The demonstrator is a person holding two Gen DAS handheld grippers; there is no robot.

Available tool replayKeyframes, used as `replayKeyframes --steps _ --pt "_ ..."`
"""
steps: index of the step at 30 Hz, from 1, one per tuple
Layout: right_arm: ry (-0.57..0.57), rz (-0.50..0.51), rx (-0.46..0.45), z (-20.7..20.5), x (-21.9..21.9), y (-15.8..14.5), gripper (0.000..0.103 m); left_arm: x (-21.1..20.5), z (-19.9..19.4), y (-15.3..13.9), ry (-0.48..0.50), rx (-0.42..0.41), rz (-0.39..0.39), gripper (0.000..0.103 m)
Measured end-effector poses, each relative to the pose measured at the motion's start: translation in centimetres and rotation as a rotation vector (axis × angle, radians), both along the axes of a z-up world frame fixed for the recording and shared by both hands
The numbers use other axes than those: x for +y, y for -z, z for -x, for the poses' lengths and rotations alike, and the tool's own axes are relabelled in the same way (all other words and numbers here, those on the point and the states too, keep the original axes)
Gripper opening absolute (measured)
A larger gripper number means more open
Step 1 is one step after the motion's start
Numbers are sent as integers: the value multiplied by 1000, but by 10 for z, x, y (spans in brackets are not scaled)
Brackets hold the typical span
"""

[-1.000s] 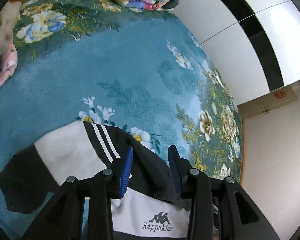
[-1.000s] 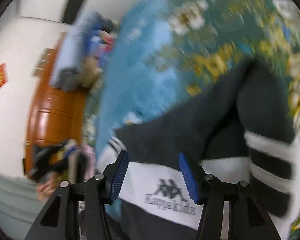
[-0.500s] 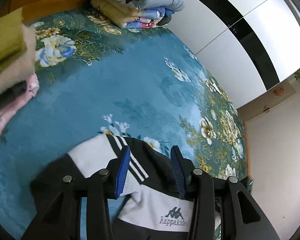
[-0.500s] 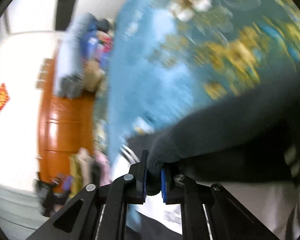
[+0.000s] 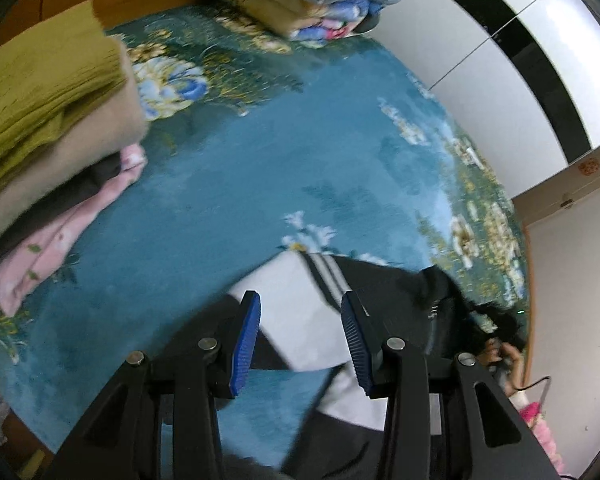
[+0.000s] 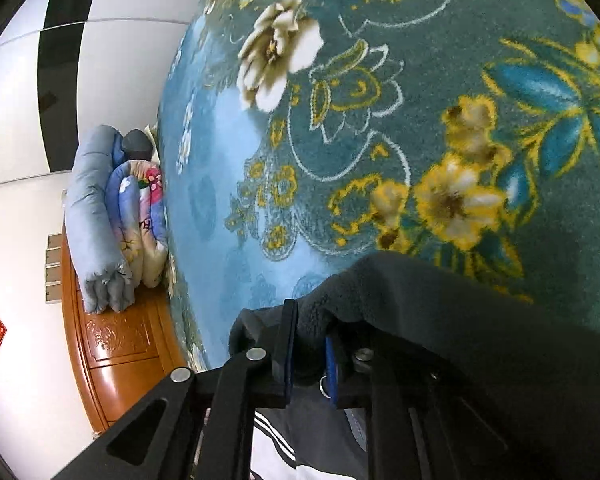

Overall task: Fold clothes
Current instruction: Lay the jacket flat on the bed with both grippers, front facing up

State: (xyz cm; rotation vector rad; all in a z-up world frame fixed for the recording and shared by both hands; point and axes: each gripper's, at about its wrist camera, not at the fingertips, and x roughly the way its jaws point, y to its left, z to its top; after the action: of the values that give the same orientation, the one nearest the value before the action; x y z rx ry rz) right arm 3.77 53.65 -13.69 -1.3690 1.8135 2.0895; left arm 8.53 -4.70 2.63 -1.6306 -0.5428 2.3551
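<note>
A black and white fleece jacket [image 5: 300, 300] with striped sleeves lies on the blue floral bedspread [image 5: 228, 176]. My left gripper [image 5: 300, 316] is open and empty just above the jacket's white part. My right gripper [image 6: 310, 344] is shut on a dark fold of the jacket [image 6: 440, 320] and holds it lifted over the bedspread [image 6: 340, 120]. In the left wrist view the right gripper and a hand show at the far right edge, with black cloth hanging from them.
A stack of folded clothes [image 5: 48, 128], olive, beige and pink, lies at the left. Folded quilts [image 5: 308, 4] sit at the headboard end, also in the right wrist view [image 6: 112, 216]. A wooden headboard [image 6: 112, 340] and white wardrobe doors [image 5: 500, 40] border the bed.
My right gripper closed on the jacket's dark fold and lifted it. My left gripper drew back and turned left, bringing the clothes stack further into view.
</note>
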Motion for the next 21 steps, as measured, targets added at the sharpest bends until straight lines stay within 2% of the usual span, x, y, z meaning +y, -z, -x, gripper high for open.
replayKeyframes --steps 1,2,5,7,10,13,14,21 --pt "-3 -11 13 0 0 -7 47 -5 2 3 -3 -8 -1 43" --pt "-5 -26 42 -2 1 -18 64 -9 3 6 -2 -16 -5 43" --pt "-42 -77 159 -13 -6 -58 65 -20 8 19 5 -50 4 44" --pt "-79 -98 221 -27 -13 -83 65 -26 11 28 23 -68 41 44" --pt "-128 -118 261 -49 -26 -105 65 -28 16 36 105 -92 172 44" --pt "-159 -132 249 -63 -44 -108 65 -23 10 34 226 -63 362 44" --pt "-166 -130 246 -66 -50 -107 65 -23 6 41 242 -68 380 44" --pt "-186 -57 181 -86 -87 -76 65 -27 -26 111 273 -141 371 44"
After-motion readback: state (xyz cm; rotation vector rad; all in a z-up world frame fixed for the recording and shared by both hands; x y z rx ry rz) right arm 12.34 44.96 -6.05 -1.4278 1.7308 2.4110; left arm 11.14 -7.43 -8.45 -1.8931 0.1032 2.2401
